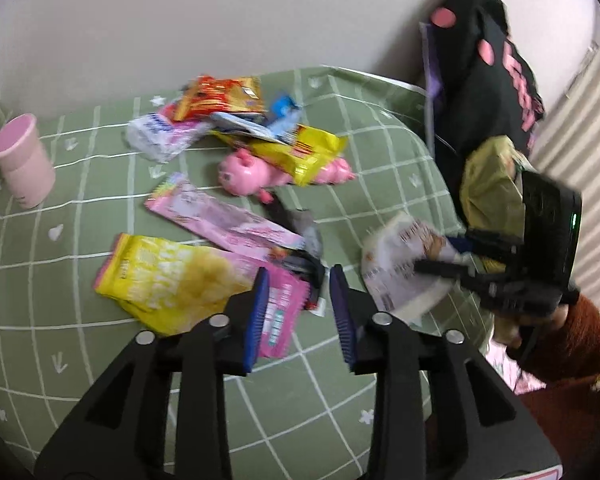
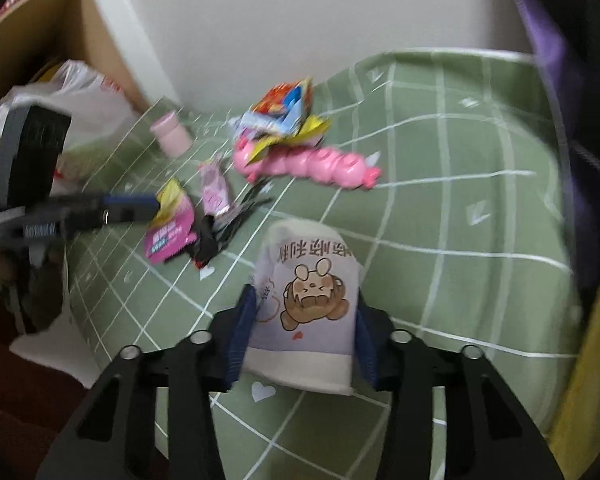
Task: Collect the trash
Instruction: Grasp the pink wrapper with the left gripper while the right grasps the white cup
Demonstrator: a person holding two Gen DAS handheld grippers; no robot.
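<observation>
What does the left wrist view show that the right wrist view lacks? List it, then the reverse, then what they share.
Left wrist only: the black garment with pink print, the rust sleeve, and the white packet's barcoded back.

Right wrist only: the cardboard box, the white plastic bag, and the packet's cartoon bear face, with the right gripper shut on it.

Both: the green grid tablecloth, the pink pig toy, the pink cup, the scattered wrappers and the open left gripper.
</observation>
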